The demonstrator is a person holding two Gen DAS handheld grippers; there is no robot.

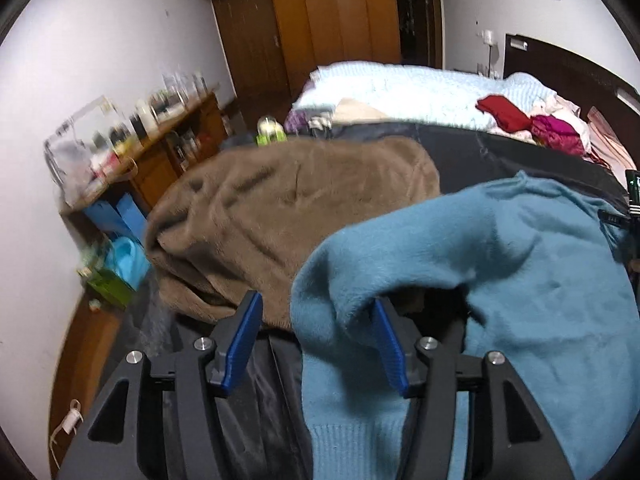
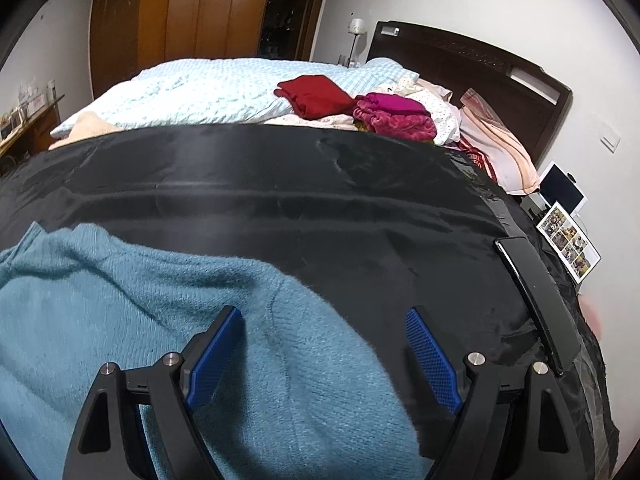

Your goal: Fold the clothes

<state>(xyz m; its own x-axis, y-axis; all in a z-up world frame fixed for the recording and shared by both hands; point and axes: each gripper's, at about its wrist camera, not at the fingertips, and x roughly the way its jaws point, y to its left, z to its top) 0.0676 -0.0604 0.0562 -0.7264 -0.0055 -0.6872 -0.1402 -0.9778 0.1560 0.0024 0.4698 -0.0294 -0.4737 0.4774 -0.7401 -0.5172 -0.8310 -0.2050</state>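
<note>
Hovering over the near edge of the bed, the left gripper (image 1: 316, 336) stood with its blue-padded jaws apart, a fold of the fuzzy teal knitted sweater (image 1: 500, 280) lying loose between them and draped against one pad, not pinched. The right gripper (image 2: 324, 356) likewise gaped wide above the sweater's rounded far edge, one pad over the knit and the other over the black satin sheet (image 2: 280, 184) that covered the near half of the bed. Beside the sweater, toward the bed's left edge, lay a brown fleece garment (image 1: 288, 204), apparently already bundled. Judging by this, a fold of the teal sweater had just been laid down and let go; the next move would call for fresh grips on its edges to bring it over once more. Blur smeared the cluttered wooden side table (image 1: 160, 136), the sweater's near hem was cut off by the frame, and whether its sleeves were tucked under could not be made out.
</note>
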